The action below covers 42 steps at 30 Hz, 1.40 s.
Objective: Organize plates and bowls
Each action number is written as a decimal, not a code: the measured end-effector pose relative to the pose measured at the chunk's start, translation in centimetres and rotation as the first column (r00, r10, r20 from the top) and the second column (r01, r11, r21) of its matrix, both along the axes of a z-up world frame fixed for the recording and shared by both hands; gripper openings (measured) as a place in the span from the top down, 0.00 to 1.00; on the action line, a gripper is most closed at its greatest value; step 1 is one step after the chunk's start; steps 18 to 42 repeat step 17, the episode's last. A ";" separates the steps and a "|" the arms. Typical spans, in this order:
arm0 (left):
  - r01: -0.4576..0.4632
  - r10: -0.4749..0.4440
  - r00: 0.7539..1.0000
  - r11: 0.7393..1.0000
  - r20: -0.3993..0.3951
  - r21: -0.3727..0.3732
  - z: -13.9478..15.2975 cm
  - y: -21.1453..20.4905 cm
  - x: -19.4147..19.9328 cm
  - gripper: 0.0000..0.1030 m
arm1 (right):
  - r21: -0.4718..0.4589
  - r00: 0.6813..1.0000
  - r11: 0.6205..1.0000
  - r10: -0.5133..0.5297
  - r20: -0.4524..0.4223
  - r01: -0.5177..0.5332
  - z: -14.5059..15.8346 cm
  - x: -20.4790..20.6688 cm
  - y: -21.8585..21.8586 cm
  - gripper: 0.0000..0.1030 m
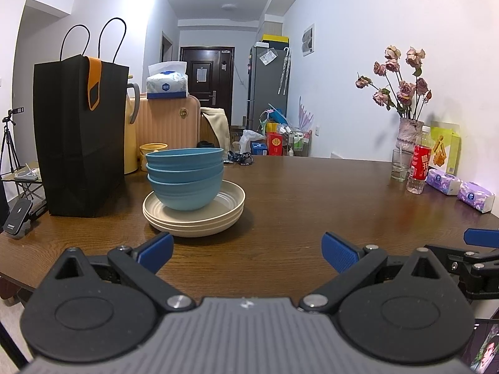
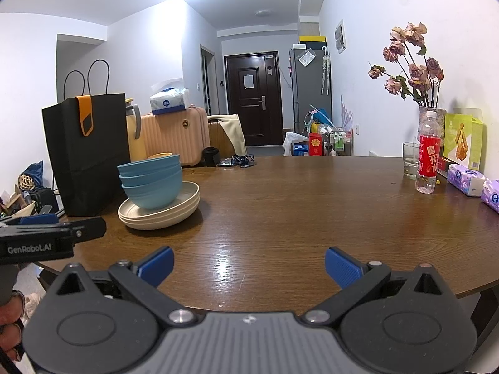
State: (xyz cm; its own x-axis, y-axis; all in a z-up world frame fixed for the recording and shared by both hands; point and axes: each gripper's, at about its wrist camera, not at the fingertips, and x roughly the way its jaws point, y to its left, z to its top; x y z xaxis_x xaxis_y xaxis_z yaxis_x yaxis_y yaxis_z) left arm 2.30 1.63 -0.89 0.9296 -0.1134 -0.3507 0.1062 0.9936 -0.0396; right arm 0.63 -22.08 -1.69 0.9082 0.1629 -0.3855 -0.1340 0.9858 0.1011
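Blue matte bowls, three of them nested into one stack, sat inside the top plate of a pile of three cream shallow round plates on the dark brown wooden table. The pile stood at the table's left side, just beside a tall black paper bag with an orange tab, which rose at its nine o'clock.

From the left gripper the pile lay at about eleven o'clock, near but not touching; the gripper's blue fingertip pads were spread wide and held nothing. From the right gripper, likewise spread and empty, the same bowls and plates lay farther off, at roughly ten o'clock, with a broad bare stretch of table at twelve. The left gripper's body showed at the left edge of the right wrist view, between that camera and the pile, so the left hand was judged the nearer one and the right would have had to cross over it.

Being round, the pile had no long axis in plan; its axis was the upright one, so the bowls would probably come off upward by the rim. The bag, standing close at nine o'clock, left little room on that side. Far off at two o'clock stood a clear plastic bottle with a red label, well apart from the pile.
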 end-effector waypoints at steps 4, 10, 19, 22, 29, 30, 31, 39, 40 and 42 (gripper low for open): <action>0.001 -0.001 1.000 1.000 0.001 0.000 0.0 0.0 -0.1 0.00 | 0.000 1.000 1.000 0.000 0.000 0.000 0.0 0.0 0.0 0.00; 0.006 -0.006 1.000 1.000 0.003 -0.002 0.0 0.0 -0.1 0.00 | 0.001 1.000 1.000 0.000 0.000 0.000 0.0 0.0 0.0 0.00; 0.017 -0.017 1.000 1.000 0.001 -0.006 0.0 0.0 0.1 0.00 | 0.003 1.000 1.000 -0.001 -0.003 0.001 -0.1 0.0 -0.1 0.00; 0.017 -0.017 1.000 1.000 0.001 -0.006 0.0 0.0 0.1 0.00 | 0.003 1.000 1.000 -0.001 -0.003 0.001 -0.1 0.0 -0.1 0.00; 0.017 -0.017 1.000 1.000 0.001 -0.006 0.0 0.0 0.1 0.00 | 0.003 1.000 1.000 -0.001 -0.003 0.001 -0.1 0.0 -0.1 0.00; 0.017 -0.017 1.000 1.000 0.001 -0.006 0.0 0.0 0.1 0.00 | 0.003 1.000 1.000 -0.001 -0.003 0.001 -0.1 0.0 -0.1 0.00; 0.017 -0.017 1.000 1.000 0.001 -0.006 0.0 0.0 0.1 0.00 | 0.003 1.000 1.000 -0.001 -0.003 0.001 -0.1 0.0 -0.1 0.00; 0.017 -0.017 1.000 1.000 0.001 -0.006 0.0 0.0 0.1 0.00 | 0.003 1.000 1.000 -0.001 -0.003 0.001 -0.1 0.0 -0.1 0.00; 0.017 -0.017 1.000 1.000 0.001 -0.006 0.0 0.0 0.1 0.00 | 0.003 1.000 1.000 -0.001 -0.003 0.001 -0.1 0.0 -0.1 0.00; 0.017 -0.017 1.000 1.000 0.001 -0.006 0.0 0.0 0.1 0.00 | 0.003 1.000 1.000 -0.001 -0.003 0.001 -0.1 0.0 -0.1 0.00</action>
